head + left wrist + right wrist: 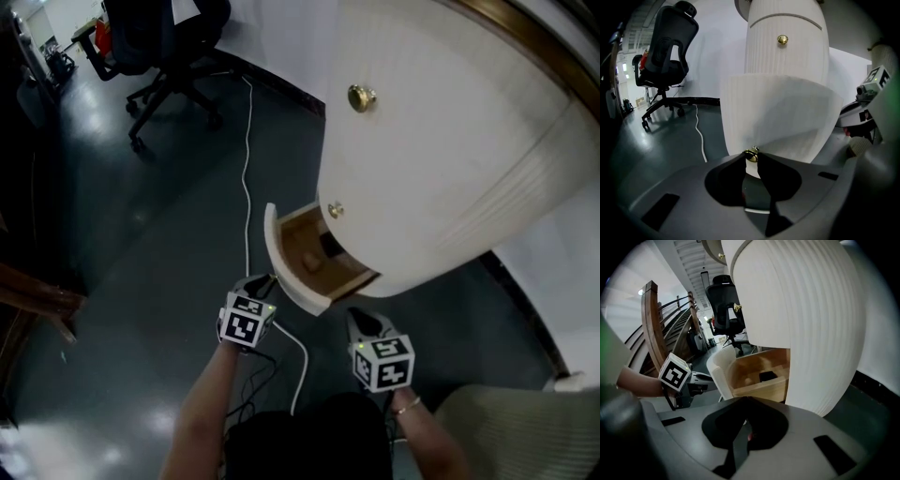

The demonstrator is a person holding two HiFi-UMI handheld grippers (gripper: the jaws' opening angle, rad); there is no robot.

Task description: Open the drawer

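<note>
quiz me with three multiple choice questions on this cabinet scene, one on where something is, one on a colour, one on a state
1. The white cable runs:
A. over the cabinet's top
B. across the dark floor, left of the white ribbed cabinet in the head view
C. through a gripper's jaws

2. The inside of the pulled-out drawer is:
A. light wood
B. red
C. blue

3. The left gripper has its jaws:
A. wide apart with nothing between them
B. closed on the cable
C. closed on the drawer's small brass knob

Answers:
1 B, since the head view shows the cable trailing over the floor beside the cabinet.
2 A, since the head view and the right gripper view both show pale wooden walls.
3 C, since the left gripper view shows the knob pinched between the jaw tips.
</note>
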